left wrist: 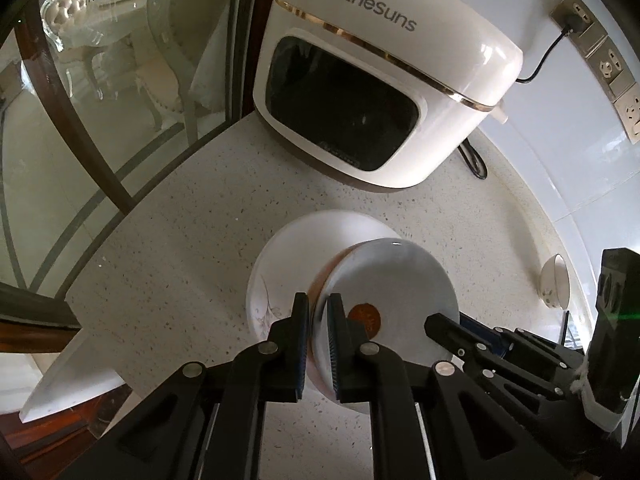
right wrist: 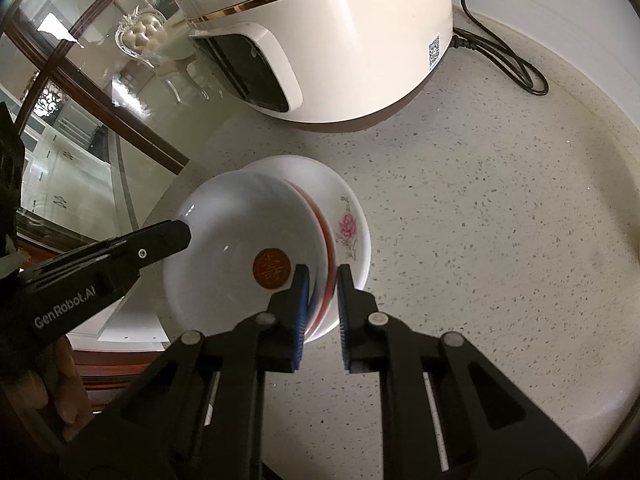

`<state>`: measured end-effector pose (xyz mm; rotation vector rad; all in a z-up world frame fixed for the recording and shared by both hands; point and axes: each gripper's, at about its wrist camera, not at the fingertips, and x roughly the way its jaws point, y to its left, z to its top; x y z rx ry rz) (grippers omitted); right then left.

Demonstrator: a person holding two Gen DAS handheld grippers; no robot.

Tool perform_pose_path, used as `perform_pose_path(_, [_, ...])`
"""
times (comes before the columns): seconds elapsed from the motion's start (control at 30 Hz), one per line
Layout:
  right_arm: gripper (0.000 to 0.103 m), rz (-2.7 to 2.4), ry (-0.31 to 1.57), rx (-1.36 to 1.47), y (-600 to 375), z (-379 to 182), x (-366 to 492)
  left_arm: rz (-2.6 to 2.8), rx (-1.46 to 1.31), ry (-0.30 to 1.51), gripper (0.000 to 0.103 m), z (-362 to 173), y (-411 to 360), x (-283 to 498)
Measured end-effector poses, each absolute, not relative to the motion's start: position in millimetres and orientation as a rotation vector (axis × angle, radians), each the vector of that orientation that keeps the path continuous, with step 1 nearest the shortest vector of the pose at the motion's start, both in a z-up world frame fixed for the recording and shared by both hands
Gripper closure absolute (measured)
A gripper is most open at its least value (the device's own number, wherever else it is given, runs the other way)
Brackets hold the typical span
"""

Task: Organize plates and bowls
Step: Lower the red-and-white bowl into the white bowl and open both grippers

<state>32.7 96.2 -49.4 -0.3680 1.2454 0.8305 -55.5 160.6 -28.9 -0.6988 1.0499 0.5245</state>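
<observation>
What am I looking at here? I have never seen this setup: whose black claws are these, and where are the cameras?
No robot arm: a person holds two hand-held grippers, each carrying a fisheye camera that looks along its fingers. One picture is from the left gripper, the other from the right gripper. Both sets of fingers straddle opposite rims of the same white bowl, which has a round orange emblem and a red outside. It is tilted over a flowered plate lying on the speckled countertop. The left looks clamped; the right still shows a gap at one finger. Behind stands a white "thesuns" appliance, plugged into a wall socket. Another small bowl sits by the wall.
</observation>
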Motion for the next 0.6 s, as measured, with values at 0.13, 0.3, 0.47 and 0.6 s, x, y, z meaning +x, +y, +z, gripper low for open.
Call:
perform_pose_path(0.13, [0.087,0.831,1.255,-0.356,95.8,-48.6,32.7,0.53,-0.706,1.055,0.093,-31.1,159.5,-55.7])
perform_pose_path(0.3, [0.086,0.827,1.27,-0.334,94.2,-49.7,34.9,0.537,-0.715,1.059,0.091,-32.6,162.7,-57.2])
perform_pose_path(0.47, [0.085,0.836,1.222,-0.315,93.7,-35.2,34.6,0.555,-0.696,1.065,0.089,-29.9,160.6,-56.6])
perform_pose_path(0.6, [0.083,0.831,1.215,-0.313,91.9,-32.5,32.9,0.572,-0.684,1.057,0.081,-26.2,160.1,-56.7])
